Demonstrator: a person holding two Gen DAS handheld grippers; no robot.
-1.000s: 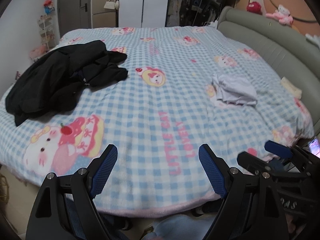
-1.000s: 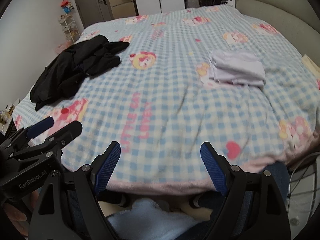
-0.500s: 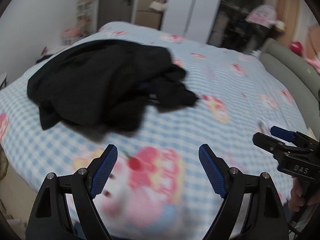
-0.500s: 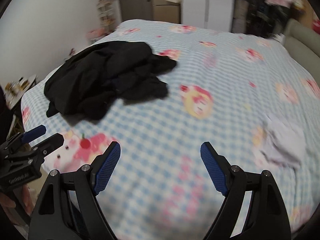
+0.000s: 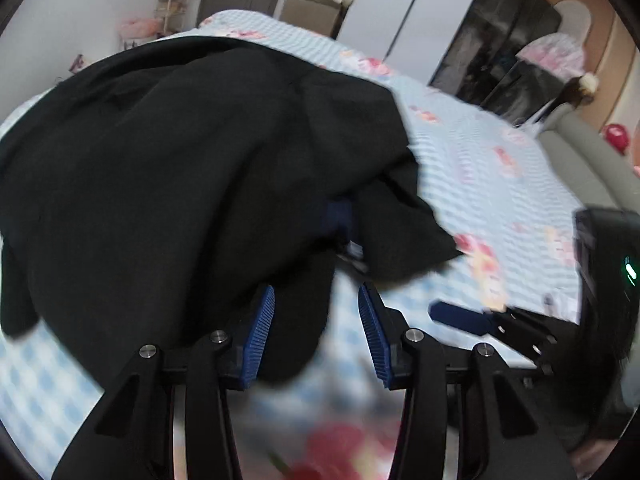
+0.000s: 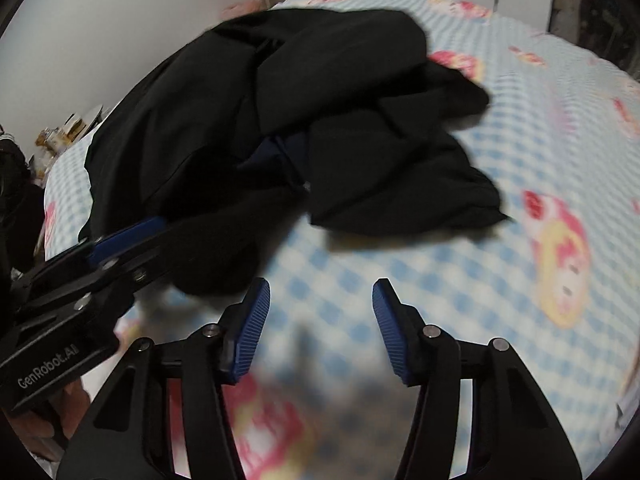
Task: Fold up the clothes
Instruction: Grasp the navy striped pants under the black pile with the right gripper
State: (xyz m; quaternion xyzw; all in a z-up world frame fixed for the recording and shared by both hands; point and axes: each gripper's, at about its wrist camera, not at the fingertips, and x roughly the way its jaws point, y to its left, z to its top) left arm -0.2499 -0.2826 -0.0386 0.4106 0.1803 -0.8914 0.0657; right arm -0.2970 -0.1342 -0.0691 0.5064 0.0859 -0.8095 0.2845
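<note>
left wrist view: a crumpled heap of matte black clothes [image 5: 180, 184] fills the upper left of the frame, soft folds over a fleecy blue-check blanket [image 5: 500, 184] with pink cartoon prints. left gripper [image 5: 316, 332], ribbed blue fingers [image 5: 260, 332] parted, nothing between them. right wrist view: right gripper [image 6: 320, 326] likewise apart and empty. half a second ago both sets were wider and the heap lay farther off.

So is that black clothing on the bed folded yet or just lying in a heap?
Still a heap. The black clothing lies crumpled in overlapping lumps on the checked bedspread, no neat edges anywhere.
</note>
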